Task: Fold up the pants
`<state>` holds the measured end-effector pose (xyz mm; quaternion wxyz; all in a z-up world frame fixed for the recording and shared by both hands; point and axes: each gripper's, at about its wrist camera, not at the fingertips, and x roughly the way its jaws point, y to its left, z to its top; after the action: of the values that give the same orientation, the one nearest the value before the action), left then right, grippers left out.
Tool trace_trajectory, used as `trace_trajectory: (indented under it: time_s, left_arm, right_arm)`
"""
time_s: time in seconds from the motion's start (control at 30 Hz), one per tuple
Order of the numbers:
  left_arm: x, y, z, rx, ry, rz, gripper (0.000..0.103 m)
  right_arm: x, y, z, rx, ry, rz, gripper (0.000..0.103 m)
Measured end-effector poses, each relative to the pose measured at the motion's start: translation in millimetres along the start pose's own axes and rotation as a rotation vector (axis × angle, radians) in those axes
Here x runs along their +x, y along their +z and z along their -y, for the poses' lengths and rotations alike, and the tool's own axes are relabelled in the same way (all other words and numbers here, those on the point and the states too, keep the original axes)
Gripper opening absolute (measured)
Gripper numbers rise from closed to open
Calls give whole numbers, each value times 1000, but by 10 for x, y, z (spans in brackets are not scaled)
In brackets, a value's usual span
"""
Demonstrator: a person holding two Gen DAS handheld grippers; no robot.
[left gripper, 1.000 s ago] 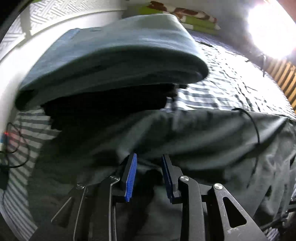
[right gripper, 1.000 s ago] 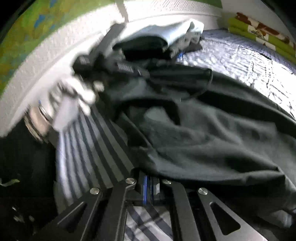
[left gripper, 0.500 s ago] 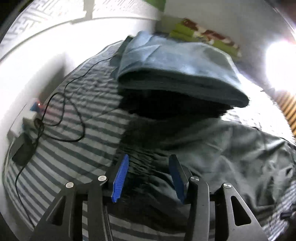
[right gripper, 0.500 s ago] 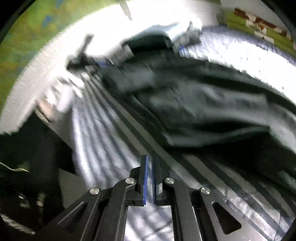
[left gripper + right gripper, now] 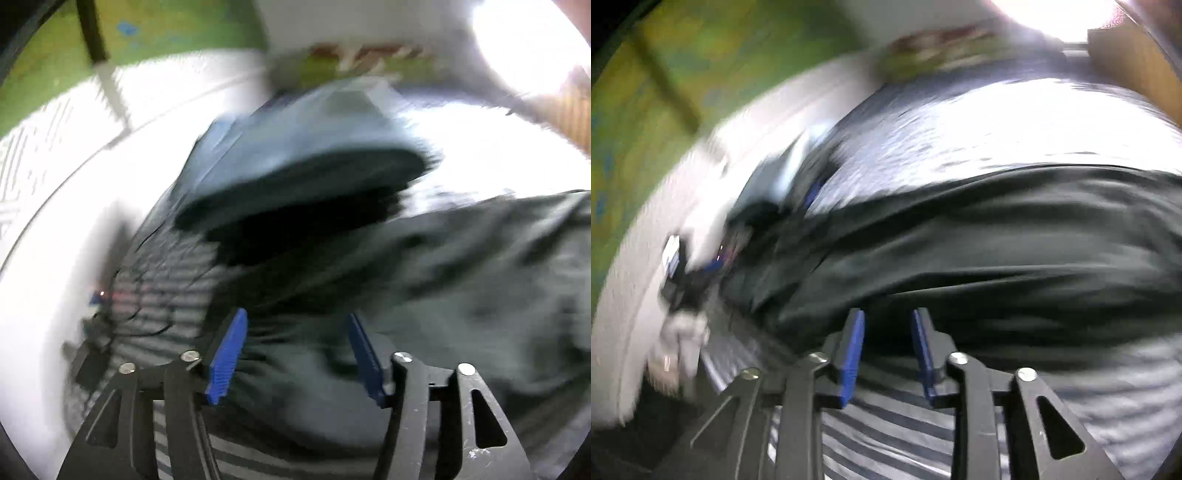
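Both of your tools have spread their blue pads since half a second ago; the right one was pinched shut then and now stands parted. Your left tool (image 5: 295, 354) is wide open, with nothing between its pads, and hovers over the gathered edge of the dark pants (image 5: 461, 288), which fill the view from 12 to 4 o'clock of the tool. Beyond them, at 12 o'clock, a folded blue-grey garment (image 5: 295, 155) lies on the striped bed (image 5: 162, 295), with cables (image 5: 129, 314) at 9 o'clock by the white wall. Your right tool (image 5: 888, 350) is open too, holding nothing, its pads just short of the pants (image 5: 997, 251), whose near edge crosses at 12 o'clock. Striped bedding (image 5: 1108, 387) shows at 3 o'clock. Toward 10 o'clock the blurred shape with a light patch is too smeared to name. Both views are smeared by motion.
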<state>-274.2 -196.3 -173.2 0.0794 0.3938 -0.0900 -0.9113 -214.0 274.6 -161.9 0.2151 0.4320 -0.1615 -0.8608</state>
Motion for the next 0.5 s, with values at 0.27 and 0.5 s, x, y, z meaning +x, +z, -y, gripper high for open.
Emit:
trace_trajectory:
  time_s: [0.27,0.5]
  left_arm:
    - [-668,-305,1907,398,-472,40,67]
    - [-410,-553,2739,598,-435,-38,67]
  right_arm:
    - [-1292,-261,2166,617,-249,263,44]
    - [-1278,-202,3011,785,-232,306,55]
